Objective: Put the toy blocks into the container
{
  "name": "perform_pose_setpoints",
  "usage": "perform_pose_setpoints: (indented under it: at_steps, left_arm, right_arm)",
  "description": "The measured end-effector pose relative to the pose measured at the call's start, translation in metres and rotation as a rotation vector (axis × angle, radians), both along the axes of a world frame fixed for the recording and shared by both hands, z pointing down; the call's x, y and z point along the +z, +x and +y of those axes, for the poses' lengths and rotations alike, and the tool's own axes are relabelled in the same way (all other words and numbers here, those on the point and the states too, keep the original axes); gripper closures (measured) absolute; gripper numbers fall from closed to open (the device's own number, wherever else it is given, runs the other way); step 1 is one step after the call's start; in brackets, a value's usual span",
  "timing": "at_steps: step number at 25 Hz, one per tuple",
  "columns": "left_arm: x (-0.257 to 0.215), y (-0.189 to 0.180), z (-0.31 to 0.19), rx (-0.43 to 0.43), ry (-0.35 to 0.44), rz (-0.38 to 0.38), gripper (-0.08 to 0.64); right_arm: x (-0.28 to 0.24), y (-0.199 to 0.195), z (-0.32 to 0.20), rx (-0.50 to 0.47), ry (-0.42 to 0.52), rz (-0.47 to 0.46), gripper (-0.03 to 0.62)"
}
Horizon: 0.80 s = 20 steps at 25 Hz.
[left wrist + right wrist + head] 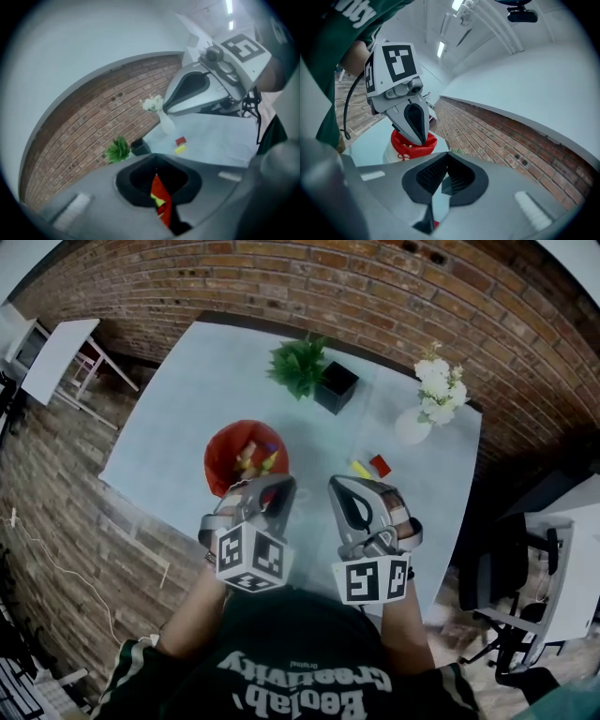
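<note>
Now 2 grippers hover side by side above a pale table [178, 418]. The left gripper [274, 486], jaws pressed together and empty, has its tips at the near rim of the red container [221, 442], which holds several toy blocks [253, 457]. The right gripper [339, 486], jaws likewise together and empty, points toward 1 yellow block [360, 469] and 1 red block [380, 465], which lie just beside each other ahead of it, near a white vase [411, 426].

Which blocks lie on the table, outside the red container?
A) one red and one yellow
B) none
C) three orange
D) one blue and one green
A: a red block and a yellow block lie side by side on the table near the vase, apart from the container.
</note>
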State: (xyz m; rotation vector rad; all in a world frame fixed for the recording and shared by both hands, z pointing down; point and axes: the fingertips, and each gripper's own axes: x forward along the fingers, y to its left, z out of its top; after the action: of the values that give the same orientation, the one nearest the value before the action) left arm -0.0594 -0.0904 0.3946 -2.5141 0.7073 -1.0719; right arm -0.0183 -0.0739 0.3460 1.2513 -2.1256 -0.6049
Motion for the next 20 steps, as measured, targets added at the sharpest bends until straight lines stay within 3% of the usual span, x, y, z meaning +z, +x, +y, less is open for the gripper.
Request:
perform_pose_setpoints:
  at_steps: [8, 15, 19, 20]
  left_arm:
    - [0.008, 0.087, 0.025, 0.157, -0.009, -0.001, 0.558]
    - [0.023, 0.128, 0.042, 0.239, -0.056, -0.023, 0.558]
    - [0.053, 0.147, 0.039, 0.33, -0.091, -0.135, 0.556]
    - [0.064, 0.152, 0.036, 0.359, -0.092, -0.177, 0.525]
  right_arm:
    - [0.007, 0.088, 0.035, 0.173, -0.011, -0.008, 0.584]
    - [0.016, 0.125, 0.048, 0.233, -0.022, -0.037, 0.584]
    - [0.02, 0.137, 0.049, 0.248, -0.028, -0.063, 0.584]
    - [0.022, 0.139, 0.048, 0.25, -0.031, -0.07, 0.584]
